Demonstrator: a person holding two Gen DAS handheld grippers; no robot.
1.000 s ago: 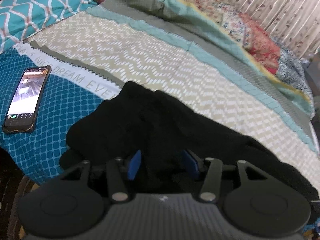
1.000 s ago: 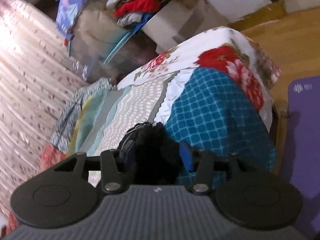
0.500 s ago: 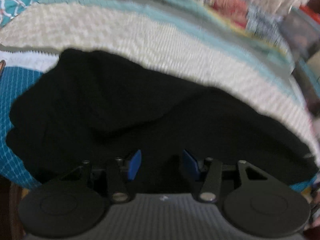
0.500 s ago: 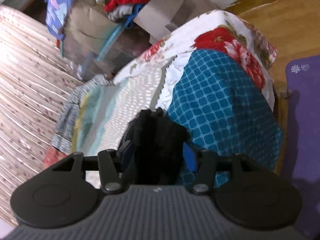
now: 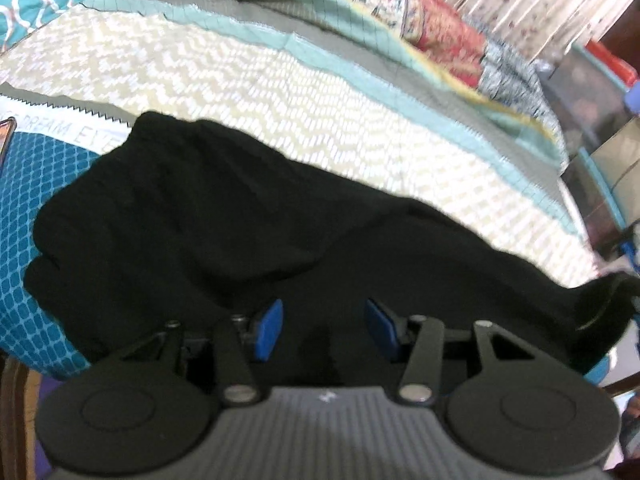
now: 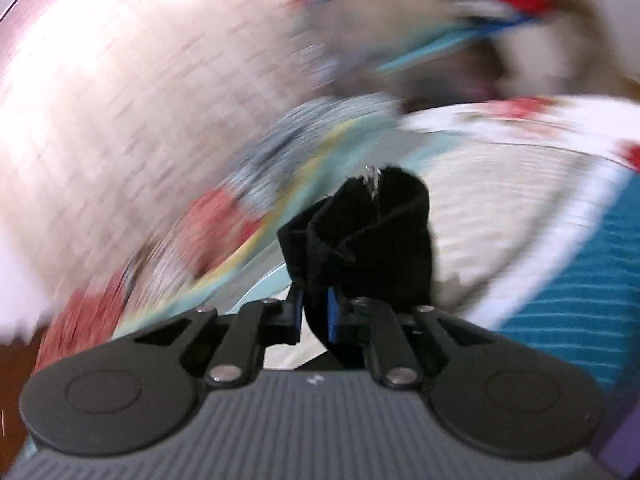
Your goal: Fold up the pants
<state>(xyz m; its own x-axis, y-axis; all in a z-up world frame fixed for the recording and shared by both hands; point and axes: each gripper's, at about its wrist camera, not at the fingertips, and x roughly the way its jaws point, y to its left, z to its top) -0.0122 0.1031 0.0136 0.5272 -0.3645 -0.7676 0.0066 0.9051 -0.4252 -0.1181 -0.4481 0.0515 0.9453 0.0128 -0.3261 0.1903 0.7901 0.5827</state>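
Two grippers work the crumpled black fabric pants (image 5: 208, 216) on the patterned quilt (image 5: 248, 80) — right gripper (image 6: 313, 312) clenched on a bunched end, left gripper (image 5: 324, 326) spread, holding nothing — so a one-sided pull may drag them askew.

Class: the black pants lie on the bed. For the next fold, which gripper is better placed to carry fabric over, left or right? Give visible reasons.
Right. The right gripper is shut on a bunch of the black pants, lifted off the bed. The left gripper is open over the fabric, gripping nothing.

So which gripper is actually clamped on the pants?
The right gripper: its blue pads pinch a bunch of the black pants. The left gripper is open over them.
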